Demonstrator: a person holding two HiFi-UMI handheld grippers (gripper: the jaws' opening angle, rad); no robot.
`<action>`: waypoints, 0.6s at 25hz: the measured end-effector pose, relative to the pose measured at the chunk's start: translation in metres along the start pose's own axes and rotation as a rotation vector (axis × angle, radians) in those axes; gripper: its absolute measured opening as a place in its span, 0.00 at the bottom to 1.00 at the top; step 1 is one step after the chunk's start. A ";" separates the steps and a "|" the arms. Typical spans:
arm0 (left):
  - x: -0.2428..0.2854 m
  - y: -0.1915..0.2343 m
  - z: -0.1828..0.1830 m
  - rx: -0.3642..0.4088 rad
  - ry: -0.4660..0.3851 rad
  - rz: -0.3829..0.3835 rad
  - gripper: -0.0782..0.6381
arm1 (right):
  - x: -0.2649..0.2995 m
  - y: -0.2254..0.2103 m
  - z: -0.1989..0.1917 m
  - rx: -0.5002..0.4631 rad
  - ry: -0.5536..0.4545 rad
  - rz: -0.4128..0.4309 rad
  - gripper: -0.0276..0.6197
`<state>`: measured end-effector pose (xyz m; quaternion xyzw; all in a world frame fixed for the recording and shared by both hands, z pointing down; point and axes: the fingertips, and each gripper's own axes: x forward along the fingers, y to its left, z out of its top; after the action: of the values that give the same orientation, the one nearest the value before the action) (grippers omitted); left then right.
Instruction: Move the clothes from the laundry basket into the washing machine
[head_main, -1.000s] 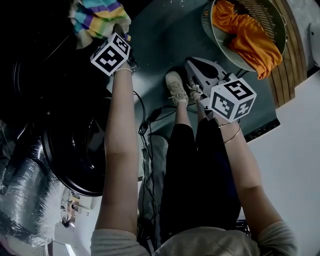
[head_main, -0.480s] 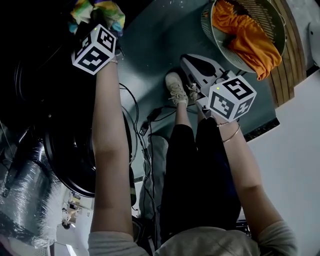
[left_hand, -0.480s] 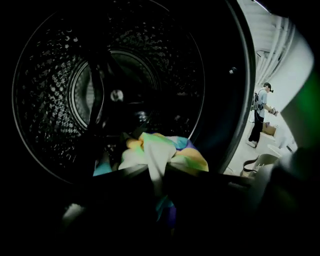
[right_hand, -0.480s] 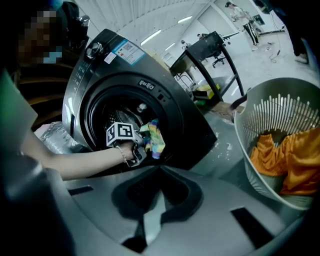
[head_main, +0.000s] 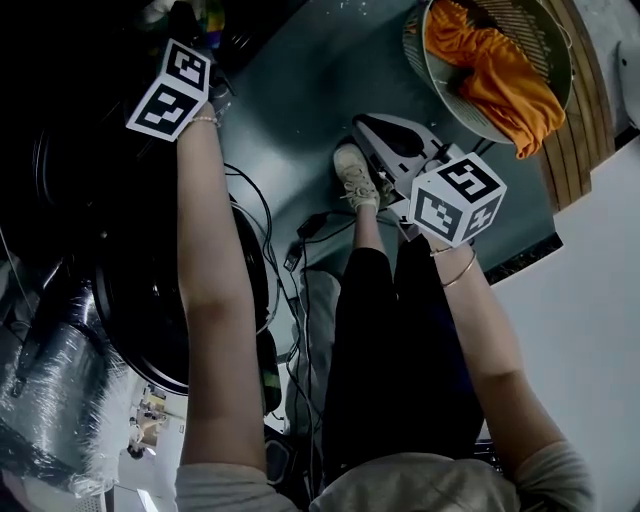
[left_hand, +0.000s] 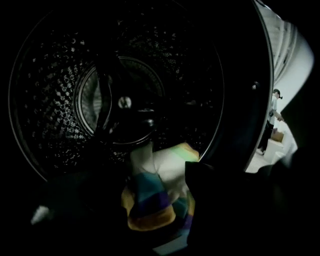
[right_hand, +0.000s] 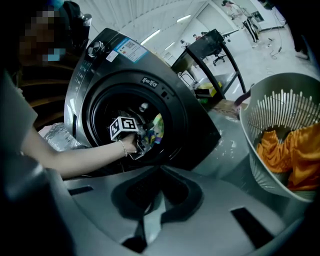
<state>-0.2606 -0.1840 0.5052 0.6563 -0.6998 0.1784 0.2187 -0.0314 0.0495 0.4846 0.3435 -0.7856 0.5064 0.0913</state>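
A striped, many-coloured cloth (left_hand: 152, 197) lies in the bottom of the washing machine's drum (left_hand: 60, 100). My left gripper (right_hand: 146, 136) reaches into the drum mouth. Its jaws have just been opening and now stand open. The cloth lies low between the dark fingers (left_hand: 207, 195), with no pad pressing on it. In the head view only the left gripper's marker cube (head_main: 170, 90) shows clearly. My right gripper (right_hand: 150, 220) is shut and empty, hanging beside the laundry basket (head_main: 415, 55). Orange clothes (head_main: 495, 75) fill the basket.
The round machine door (head_main: 160, 330) hangs open at the lower left. Cables (head_main: 300, 235) run over the floor by the person's shoes (head_main: 355, 175). A plastic-wrapped bundle (head_main: 50, 400) sits left of the machine (right_hand: 170, 107). A wooden strip (head_main: 585, 110) lies behind the basket.
My left gripper has moved up and left, deeper into the drum, and the striped cloth has slipped almost out of the head view. The right gripper has stayed put.
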 end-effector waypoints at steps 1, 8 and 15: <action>-0.008 0.003 -0.005 0.025 0.010 0.021 0.61 | -0.001 -0.001 -0.001 0.002 0.001 -0.004 0.06; -0.027 0.021 -0.078 0.148 0.252 0.081 0.65 | -0.003 -0.007 -0.004 0.004 0.003 -0.029 0.06; -0.004 0.017 -0.087 0.102 0.303 0.104 0.34 | -0.001 -0.009 -0.008 0.013 0.002 -0.038 0.06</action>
<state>-0.2713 -0.1326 0.5767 0.5951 -0.6817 0.3216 0.2789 -0.0261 0.0545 0.4945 0.3584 -0.7756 0.5101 0.0996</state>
